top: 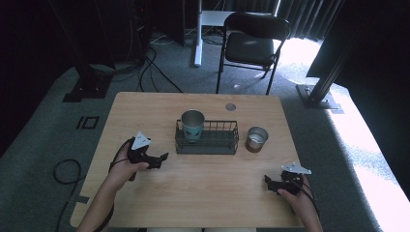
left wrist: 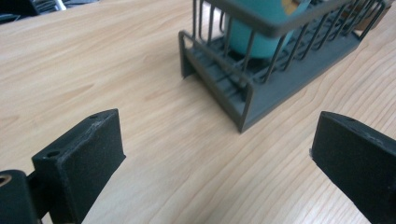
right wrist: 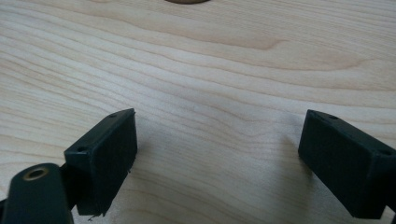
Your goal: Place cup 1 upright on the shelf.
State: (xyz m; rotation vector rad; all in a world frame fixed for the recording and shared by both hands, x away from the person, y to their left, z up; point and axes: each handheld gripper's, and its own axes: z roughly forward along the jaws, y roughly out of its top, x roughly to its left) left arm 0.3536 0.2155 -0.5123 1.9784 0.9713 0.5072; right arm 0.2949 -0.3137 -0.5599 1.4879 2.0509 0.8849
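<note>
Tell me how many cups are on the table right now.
2. A teal cup stands inside the wire basket, at its left end. A smaller metal cup stands on the table just right of the basket. Nothing seems hidden behind them.

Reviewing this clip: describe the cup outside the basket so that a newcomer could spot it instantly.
On the light wooden table, find the dark wire basket at its centre. Just off the basket's right end stands a short, shiny metal cup, directly on the wood. Unlike the taller teal-wrapped metal cup inside the basket, it is low, bare silver and uncaged.
</note>
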